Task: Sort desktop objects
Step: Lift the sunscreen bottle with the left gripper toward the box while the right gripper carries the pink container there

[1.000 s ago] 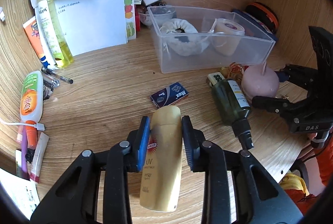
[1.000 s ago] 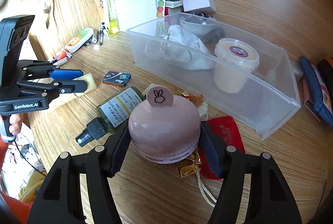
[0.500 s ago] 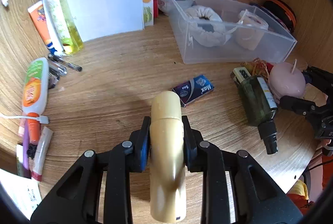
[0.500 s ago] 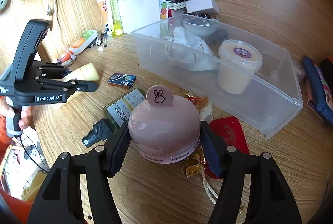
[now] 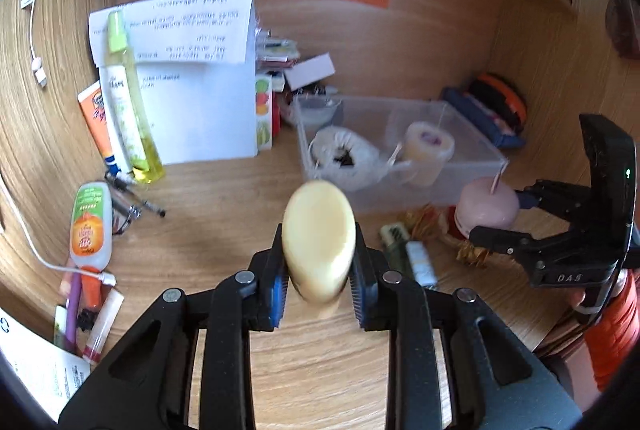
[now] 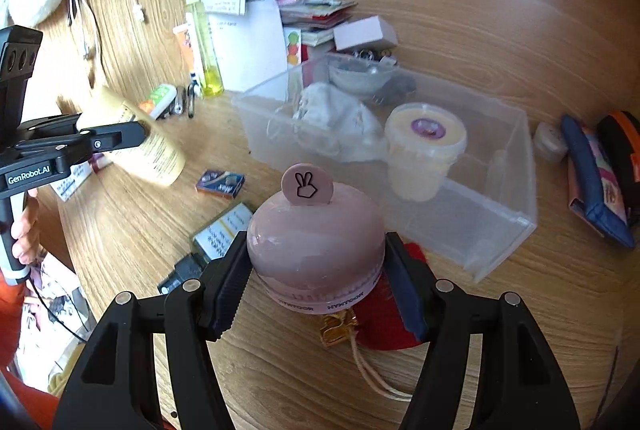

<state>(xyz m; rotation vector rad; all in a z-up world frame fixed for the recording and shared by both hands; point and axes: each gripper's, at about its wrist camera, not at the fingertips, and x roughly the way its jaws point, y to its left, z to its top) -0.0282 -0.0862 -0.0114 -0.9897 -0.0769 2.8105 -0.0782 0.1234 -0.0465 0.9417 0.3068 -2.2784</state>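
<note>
My left gripper (image 5: pixel 318 282) is shut on a cream-gold sunscreen bottle (image 5: pixel 319 242) and holds it lifted off the desk, tilted up; the bottle also shows in the right wrist view (image 6: pixel 148 146). My right gripper (image 6: pixel 316 282) is shut on a pink round dome-shaped case (image 6: pixel 316 234) with a small tab on top, just above the desk; it also shows in the left wrist view (image 5: pixel 486 204). A clear plastic bin (image 6: pixel 472 226) stands behind it, holding a white cloth bundle (image 6: pixel 332 118) and a cream tub (image 6: pixel 424 150).
A dark green spray bottle (image 6: pixel 220 234) and a small blue box (image 6: pixel 220 184) lie on the desk. A red pouch (image 6: pixel 384 326) lies under the pink case. A yellow spray bottle (image 5: pixel 128 102), tubes, pens and papers crowd the left; pouches (image 6: pixel 596 182) lie right.
My left gripper closed on the sunscreen bottle and lifted it off the desk, tilting it upward. My right gripper closed on the pink case and raised it slightly.
</note>
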